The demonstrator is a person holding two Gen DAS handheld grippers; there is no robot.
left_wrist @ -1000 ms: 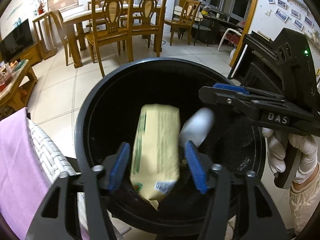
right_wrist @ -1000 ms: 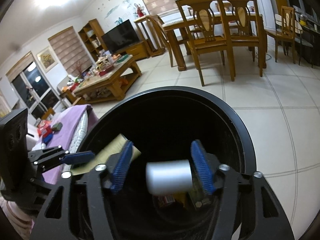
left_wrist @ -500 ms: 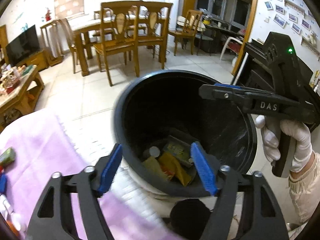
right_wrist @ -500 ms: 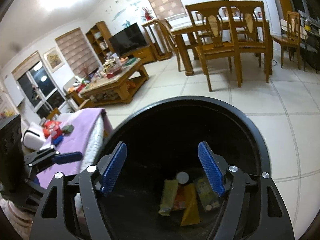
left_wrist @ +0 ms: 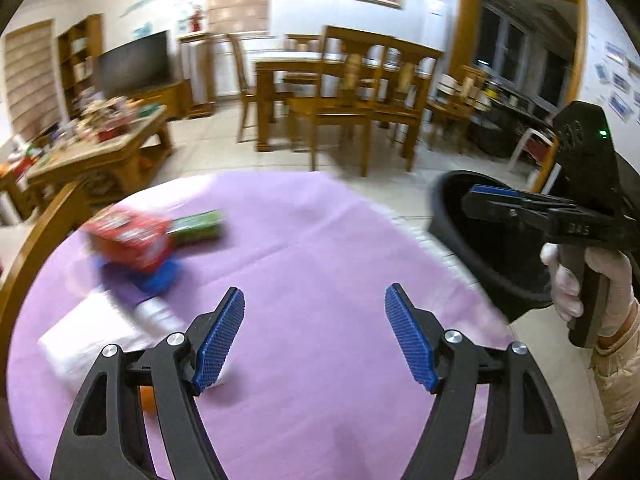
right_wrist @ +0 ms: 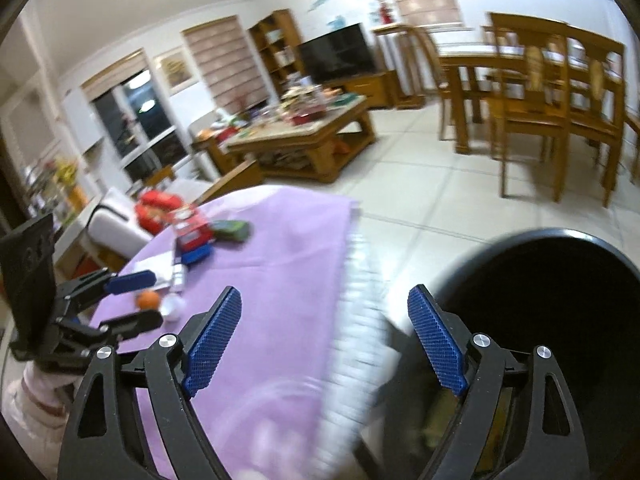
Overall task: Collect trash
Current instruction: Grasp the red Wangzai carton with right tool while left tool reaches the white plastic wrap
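left gripper point(left_wrist: 314, 336) jaws apart, over purple cloth point(left_wrist: 304, 240) | right gripper point(right_wrist: 324, 336) likewise, probably beside bin point(right_wrist: 560, 280)

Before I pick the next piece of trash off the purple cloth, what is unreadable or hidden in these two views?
- Red box and green packet, left wrist view: motion blur, labels unreadable.
- Orange item, right wrist view: too small to identify; in the left view the left gripper frame covers most of it.
- Bin contents, right wrist view: dark interior, partly behind the right gripper fingers.
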